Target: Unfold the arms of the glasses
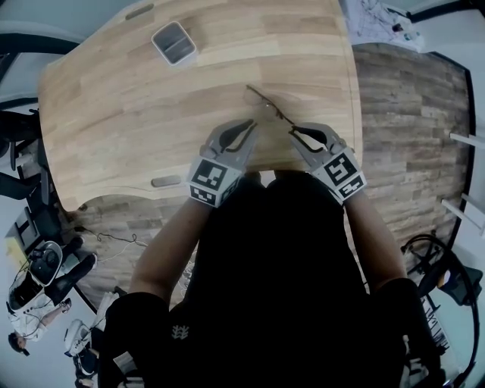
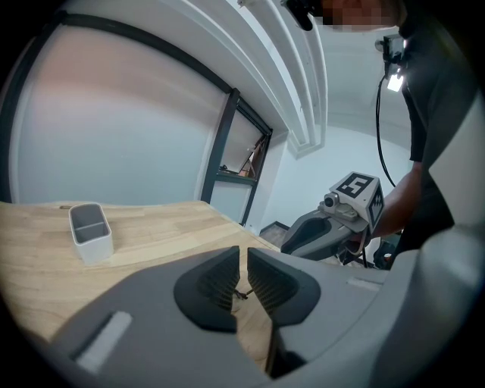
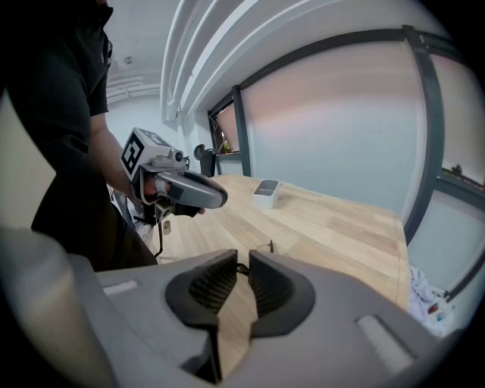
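The thin wire-framed glasses (image 1: 269, 106) lie slanted on the wooden table (image 1: 114, 114), just beyond both grippers. My left gripper (image 1: 254, 123) meets their near left part. In the left gripper view its jaws (image 2: 242, 280) stand narrow, with a thin dark piece of the frame (image 2: 242, 294) pinched between the ribbed pads. My right gripper (image 1: 292, 130) is at the glasses' right end. In the right gripper view its jaws (image 3: 242, 284) are narrow too, and the dark wire arm (image 3: 242, 267) runs into the gap between the pads. The lenses are hidden in both gripper views.
A small grey two-compartment tray (image 1: 174, 42) stands on the far left of the table. A flat grey piece (image 1: 166, 181) lies by the near edge, left of my left hand. The table's right edge (image 1: 356, 114) drops to wood flooring. Papers (image 1: 375, 19) lie at the far right.
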A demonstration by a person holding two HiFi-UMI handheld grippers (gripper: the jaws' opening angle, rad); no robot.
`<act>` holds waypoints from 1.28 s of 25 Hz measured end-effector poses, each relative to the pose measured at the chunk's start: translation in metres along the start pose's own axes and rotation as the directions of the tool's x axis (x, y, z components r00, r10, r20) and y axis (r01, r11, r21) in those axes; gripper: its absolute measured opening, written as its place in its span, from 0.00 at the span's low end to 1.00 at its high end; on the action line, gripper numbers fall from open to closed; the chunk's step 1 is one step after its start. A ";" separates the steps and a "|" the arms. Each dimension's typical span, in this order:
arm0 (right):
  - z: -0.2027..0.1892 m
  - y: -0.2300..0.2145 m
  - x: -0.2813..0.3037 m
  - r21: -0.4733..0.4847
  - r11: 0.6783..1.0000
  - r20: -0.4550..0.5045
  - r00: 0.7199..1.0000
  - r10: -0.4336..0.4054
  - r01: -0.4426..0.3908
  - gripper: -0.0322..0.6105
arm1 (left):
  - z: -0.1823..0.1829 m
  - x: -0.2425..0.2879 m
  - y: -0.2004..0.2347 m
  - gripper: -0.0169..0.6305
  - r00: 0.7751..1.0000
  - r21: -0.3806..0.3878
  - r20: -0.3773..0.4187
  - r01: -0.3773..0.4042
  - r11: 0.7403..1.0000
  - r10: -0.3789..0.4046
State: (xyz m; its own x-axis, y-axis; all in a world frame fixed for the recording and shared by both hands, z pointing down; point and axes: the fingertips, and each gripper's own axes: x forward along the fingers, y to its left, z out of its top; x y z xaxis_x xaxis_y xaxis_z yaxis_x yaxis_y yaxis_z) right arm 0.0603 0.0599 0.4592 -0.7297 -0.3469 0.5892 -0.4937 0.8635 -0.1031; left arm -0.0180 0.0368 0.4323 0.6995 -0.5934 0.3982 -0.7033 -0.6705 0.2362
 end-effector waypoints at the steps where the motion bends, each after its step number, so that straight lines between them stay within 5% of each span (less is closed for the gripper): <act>1: 0.000 0.000 -0.001 -0.010 1.000 -0.002 1.000 0.006 -0.006 0.12 | -0.002 0.001 -0.001 0.09 1.000 -0.006 -0.003 -0.002 1.000 0.002; 14: -0.009 -0.026 -0.016 -0.117 0.992 -0.036 0.998 0.052 -0.055 0.12 | -0.002 0.024 -0.018 0.09 0.999 -0.030 -0.006 -0.042 0.999 0.042; 32: 0.006 -0.066 -0.012 -0.110 0.994 -0.003 1.000 0.019 -0.020 0.12 | -0.009 0.021 -0.009 0.09 0.995 -0.038 -0.034 -0.097 0.995 0.096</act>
State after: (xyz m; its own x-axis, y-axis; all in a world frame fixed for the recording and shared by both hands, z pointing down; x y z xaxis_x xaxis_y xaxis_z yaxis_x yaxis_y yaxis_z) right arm 0.0986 0.0050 0.4537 -0.7380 -0.3291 0.5891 -0.4243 0.9052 -0.0258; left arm 0.0016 0.0346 0.4468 0.6242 -0.6392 0.4492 -0.7721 -0.5924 0.2300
